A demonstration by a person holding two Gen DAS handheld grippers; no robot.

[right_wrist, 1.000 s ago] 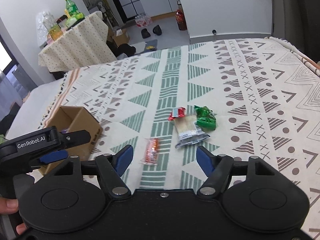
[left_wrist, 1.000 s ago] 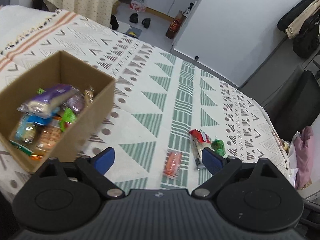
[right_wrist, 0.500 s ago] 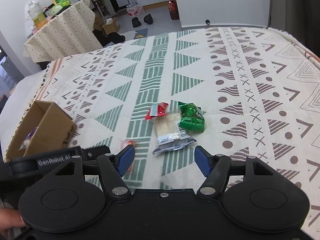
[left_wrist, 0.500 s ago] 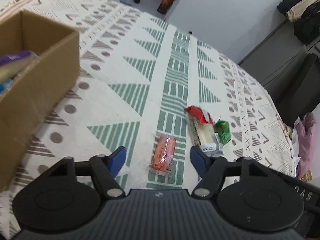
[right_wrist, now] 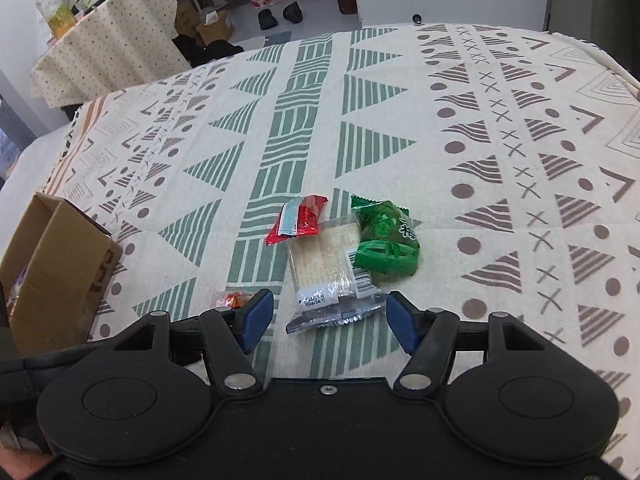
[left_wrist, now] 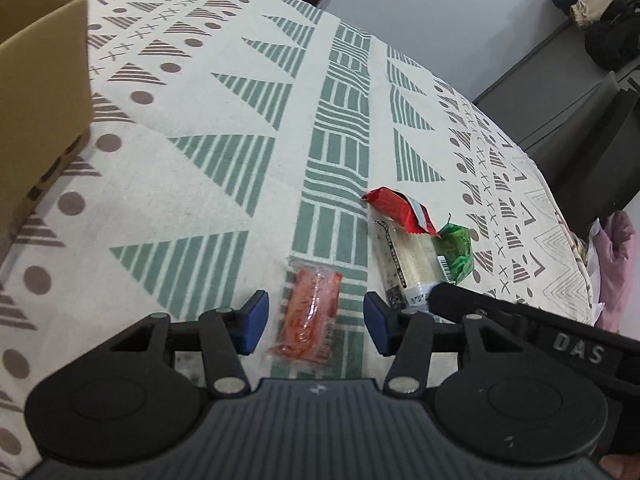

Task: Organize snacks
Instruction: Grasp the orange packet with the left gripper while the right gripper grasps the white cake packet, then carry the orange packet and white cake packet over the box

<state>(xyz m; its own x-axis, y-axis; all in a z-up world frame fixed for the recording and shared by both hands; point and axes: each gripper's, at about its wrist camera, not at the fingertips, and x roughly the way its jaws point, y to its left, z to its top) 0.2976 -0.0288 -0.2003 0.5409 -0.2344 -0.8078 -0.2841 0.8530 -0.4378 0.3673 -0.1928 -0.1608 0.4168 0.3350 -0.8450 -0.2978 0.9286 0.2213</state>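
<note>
I am holding my left gripper (left_wrist: 314, 322) low over the patterned cloth (left_wrist: 208, 184), its jaws standing wide with nothing between the pads but the orange snack packet (left_wrist: 310, 320), which is lying flat on the cloth and reaching forward past the blue tips. I am judging it to be light and soft: a thin, crinkly, see-through wrapper that will be giving under pressure and could be sliding on the pads, so I am planning to pinch it across its narrow middle, not by the sealed ends, and only gently, since the contents may crush. My right gripper (right_wrist: 330, 322) is hovering alongside with its jaws equally wide and empty, lined up on the clear-wrapped cracker pack (right_wrist: 326, 264), whose near crimped end is lying just ahead of the tips. That one looks stiffer and flatter, likely brittle inside, so I am favouring its long side edges. The red packet (right_wrist: 300, 218) is resting partly over its far end and the puffy green packet (right_wrist: 386, 242) is touching its right side, so lifting it may be dragging those two along. The cardboard box (right_wrist: 52, 264), already holding some snacks, is standing well off to the left.
</note>
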